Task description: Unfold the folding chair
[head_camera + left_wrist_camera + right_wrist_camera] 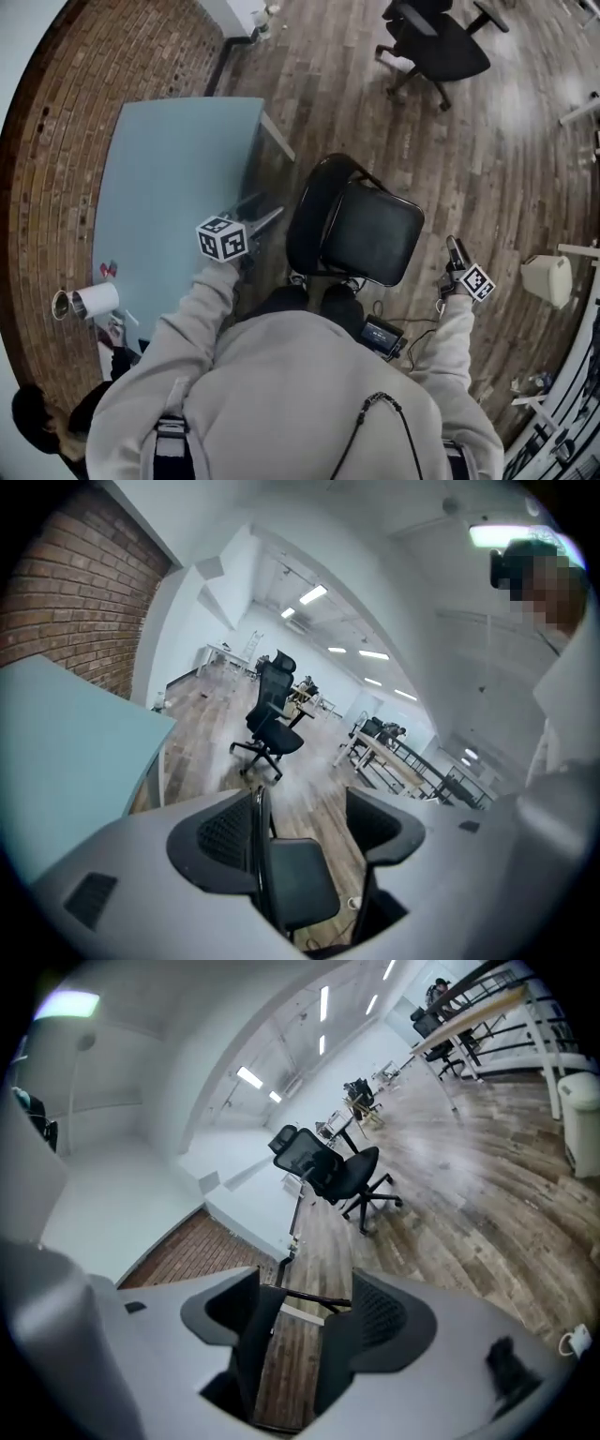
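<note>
The black folding chair (370,234) stands unfolded on the wood floor in front of me, its seat flat and its backrest (314,211) on the left in the head view. My left gripper (267,216) hangs left of the backrest, apart from it, jaws open and holding nothing. My right gripper (453,246) is raised to the right of the seat, also open and holding nothing. In the left gripper view the chair seat (295,883) shows past the open left gripper (300,832). In the right gripper view the chair's backrest (251,1335) shows beyond the open right gripper (300,1321).
A light blue table (169,187) stands to the left against a brick wall (84,75), with a paper roll (94,300) at its near end. A black office chair (441,42) is farther off. A white bin (547,279) sits right. Another person (37,417) is at lower left.
</note>
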